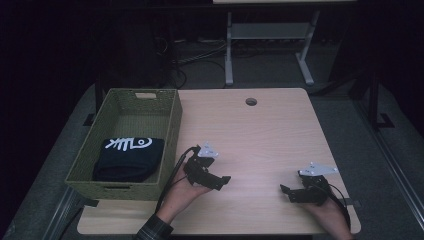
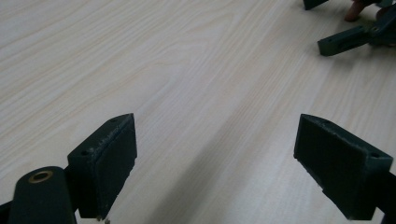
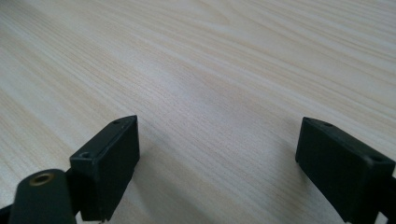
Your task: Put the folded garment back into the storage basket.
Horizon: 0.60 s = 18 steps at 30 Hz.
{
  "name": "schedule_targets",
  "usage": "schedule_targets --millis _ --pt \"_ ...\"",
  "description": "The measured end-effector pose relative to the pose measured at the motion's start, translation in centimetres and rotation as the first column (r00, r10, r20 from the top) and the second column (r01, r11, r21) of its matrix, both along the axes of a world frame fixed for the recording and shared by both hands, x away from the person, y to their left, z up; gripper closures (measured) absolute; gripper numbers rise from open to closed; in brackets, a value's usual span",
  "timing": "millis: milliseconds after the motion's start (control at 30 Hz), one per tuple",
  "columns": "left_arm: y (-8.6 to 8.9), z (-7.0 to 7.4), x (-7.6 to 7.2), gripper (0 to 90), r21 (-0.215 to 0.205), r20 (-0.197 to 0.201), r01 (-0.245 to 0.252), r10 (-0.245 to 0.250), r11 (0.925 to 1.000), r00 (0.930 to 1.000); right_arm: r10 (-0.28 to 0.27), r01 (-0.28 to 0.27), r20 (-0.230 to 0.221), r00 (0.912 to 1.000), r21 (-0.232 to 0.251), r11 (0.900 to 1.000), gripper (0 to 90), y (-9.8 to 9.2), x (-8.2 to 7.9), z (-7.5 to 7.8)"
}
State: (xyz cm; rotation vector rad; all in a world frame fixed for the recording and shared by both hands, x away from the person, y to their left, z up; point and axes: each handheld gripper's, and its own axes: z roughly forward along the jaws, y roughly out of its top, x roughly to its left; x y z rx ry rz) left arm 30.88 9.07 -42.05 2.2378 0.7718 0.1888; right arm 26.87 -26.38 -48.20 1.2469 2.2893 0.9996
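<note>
I see surface: pale matt wood grain. Basket at its left: woven green. Inside: black cloth. Fingers: matt black plastic.

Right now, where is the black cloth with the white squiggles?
In the high view, the folded black cloth lies inside the green woven basket on the table's left side, just left of the left claw.

The table is pale wood with fine grain lines. The woven basket is olive green, and the folded cloth in it is black with a white scribbled print. Both the left gripper and the right gripper are black, each topped by a light grey plate.
</note>
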Motion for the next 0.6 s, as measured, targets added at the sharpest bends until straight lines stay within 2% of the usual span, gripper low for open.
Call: schedule_targets --millis 167,233,333,433,600 --pt "0.0 -1.7 0.0 12.9 0.013 0.040 -0.005 0.004 0.9999 0.9992 0.000 0.000 0.000 1.0000 0.000 1.000 13.2 0.0 0.0 0.0" --pt "0.0 -2.3 0.2 12.9 0.002 0.031 0.005 -0.005 1.0000 0.9995 0.000 0.000 0.000 1.0000 0.000 1.000 13.2 0.0 0.0 0.0" --pt "-0.1 -3.1 0.4 12.8 0.037 0.042 0.010 -0.011 0.9993 0.9991 0.000 0.000 0.000 1.0000 0.000 1.000 13.2 0.0 0.0 0.0" --pt "-0.1 -3.8 0.5 12.8 0.042 0.041 -0.002 0.000 0.9991 0.9992 0.000 0.000 0.000 1.0000 0.000 1.000 13.1 0.0 0.0 0.0" --pt "0.0 -4.7 0.8 12.8 0.079 0.036 -0.022 0.020 0.9966 0.9992 0.001 -0.001 -0.001 1.0000 0.000 1.000 13.1 0.0 0.0 0.0"
